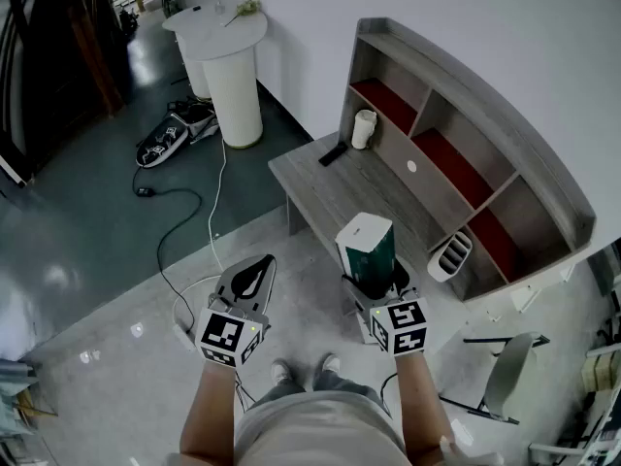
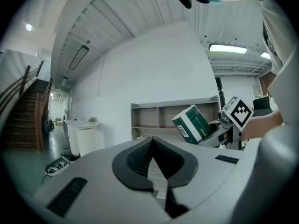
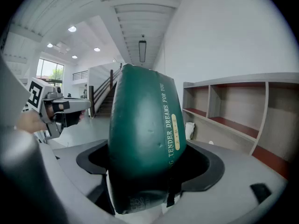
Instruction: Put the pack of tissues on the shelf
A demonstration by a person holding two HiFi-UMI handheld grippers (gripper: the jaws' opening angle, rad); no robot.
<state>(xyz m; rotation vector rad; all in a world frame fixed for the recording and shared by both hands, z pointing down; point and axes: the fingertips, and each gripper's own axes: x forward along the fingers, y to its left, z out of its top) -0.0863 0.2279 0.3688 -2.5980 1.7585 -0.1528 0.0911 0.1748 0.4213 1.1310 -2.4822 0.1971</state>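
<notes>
The pack of tissues (image 1: 367, 246), dark green with a white top, stands upright between the jaws of my right gripper (image 1: 374, 284), which is shut on it and holds it in the air above the desk's near edge. In the right gripper view the pack (image 3: 145, 134) fills the middle and hides the pads. The grey shelf (image 1: 456, 115) with red-lined compartments stands on the back of the desk (image 1: 369, 192). My left gripper (image 1: 254, 265) hangs over the floor to the left, shut and holding nothing; its view shows the pack (image 2: 192, 123) before the shelf (image 2: 163, 118).
On the desk are a white cup (image 1: 363, 129), a black remote (image 1: 333, 153) and a white organiser (image 1: 450, 255). A round white pedestal table (image 1: 230, 66) stands at the back left, with a bag (image 1: 175, 134) and cables (image 1: 184, 221) on the floor. A chair (image 1: 509, 367) sits at the right.
</notes>
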